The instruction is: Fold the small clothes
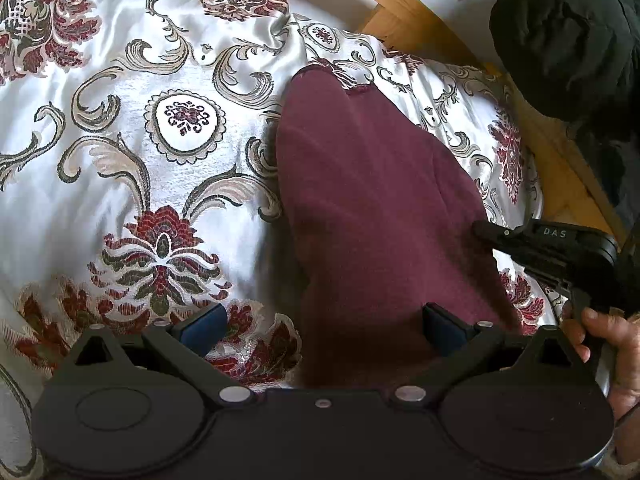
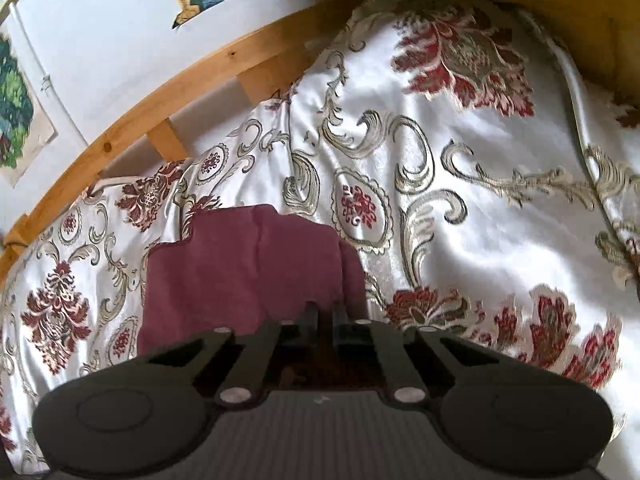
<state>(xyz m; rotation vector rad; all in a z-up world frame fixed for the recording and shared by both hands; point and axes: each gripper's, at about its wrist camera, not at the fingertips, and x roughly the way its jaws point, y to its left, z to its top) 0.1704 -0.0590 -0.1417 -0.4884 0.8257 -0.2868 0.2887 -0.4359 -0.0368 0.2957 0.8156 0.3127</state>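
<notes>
A maroon garment (image 1: pixel 372 208) lies folded on a white floral bedspread (image 1: pixel 120 120). My left gripper (image 1: pixel 324 328) is open, its blue-padded fingers (image 1: pixel 204 326) spread wide over the garment's near left edge and the bedspread. My right gripper (image 2: pixel 322 316) has its jaws together at the garment's (image 2: pixel 240 268) near edge; the cloth seems pinched between them. In the left wrist view the right gripper (image 1: pixel 486 232) comes in from the right, its tip on the garment's right edge.
A wooden bed rail (image 2: pixel 160 88) runs along the far side against a white wall with pictures (image 2: pixel 12 120). A black bulky fabric mass (image 1: pixel 568 48) sits at the upper right. The bedspread (image 2: pixel 480 200) stretches wide to the right.
</notes>
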